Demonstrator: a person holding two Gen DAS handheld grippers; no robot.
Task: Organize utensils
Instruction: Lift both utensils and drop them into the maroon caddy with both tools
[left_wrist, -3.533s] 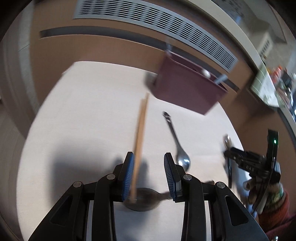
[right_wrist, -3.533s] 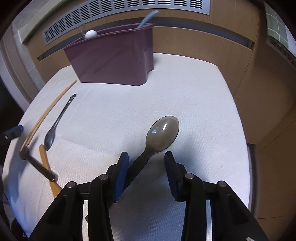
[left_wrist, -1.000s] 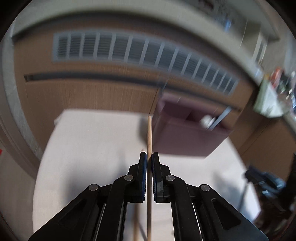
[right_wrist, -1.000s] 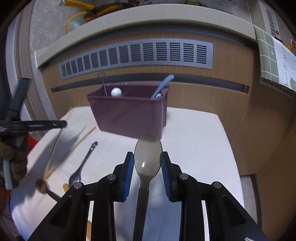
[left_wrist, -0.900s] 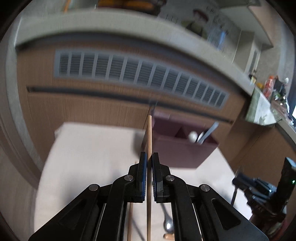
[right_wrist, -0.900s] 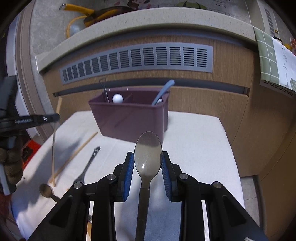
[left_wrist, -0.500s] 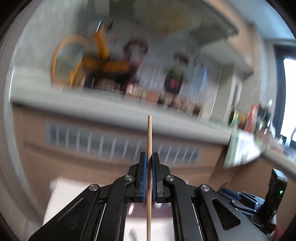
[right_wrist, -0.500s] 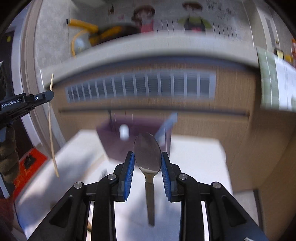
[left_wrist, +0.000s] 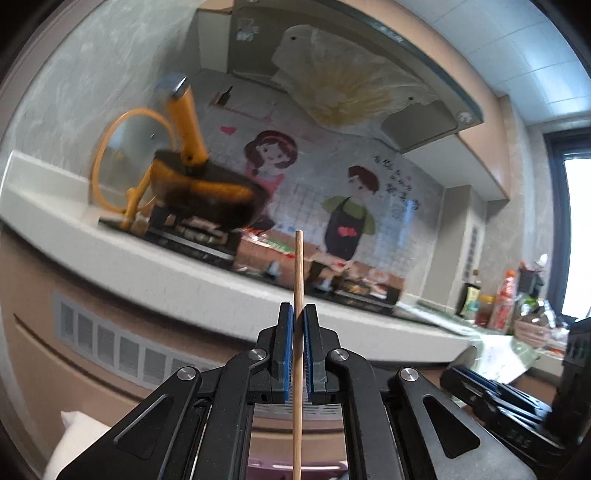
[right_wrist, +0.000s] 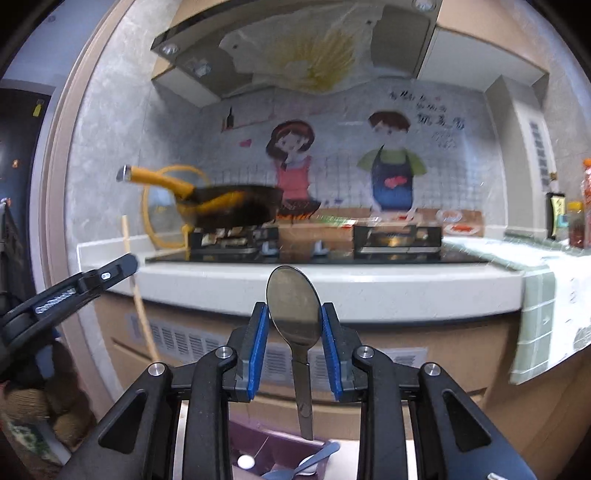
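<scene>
My left gripper (left_wrist: 298, 317) is shut on a thin wooden chopstick (left_wrist: 298, 273) that stands upright between its blue pads, its tip above the fingers. My right gripper (right_wrist: 294, 314) is shut on a grey spoon (right_wrist: 293, 299), pinching the bowl, with the handle hanging down. Below the right gripper lies the dark red utensil holder (right_wrist: 258, 439), with a light blue utensil (right_wrist: 317, 458) and a white ball-ended piece (right_wrist: 243, 461) in it. A strip of the holder (left_wrist: 273, 469) shows under the left gripper. In the right wrist view the left gripper (right_wrist: 122, 266) with its chopstick (right_wrist: 138, 295) is at the left.
Both grippers point at a kitchen counter (right_wrist: 332, 280) with a gas hob, a black pan with a yellow handle (right_wrist: 229, 206) and a glass lid. Bottles (left_wrist: 506, 299) stand at the counter's right end. A grey vent grille (left_wrist: 110, 350) runs below the counter. A white cloth corner (left_wrist: 74, 432) shows low left.
Both grippers have risen and tilted up from the table: the cloth and the holder slid to the bottom of the views, the counter and wall now fill them. Chopstick and spoon stay gripped.
</scene>
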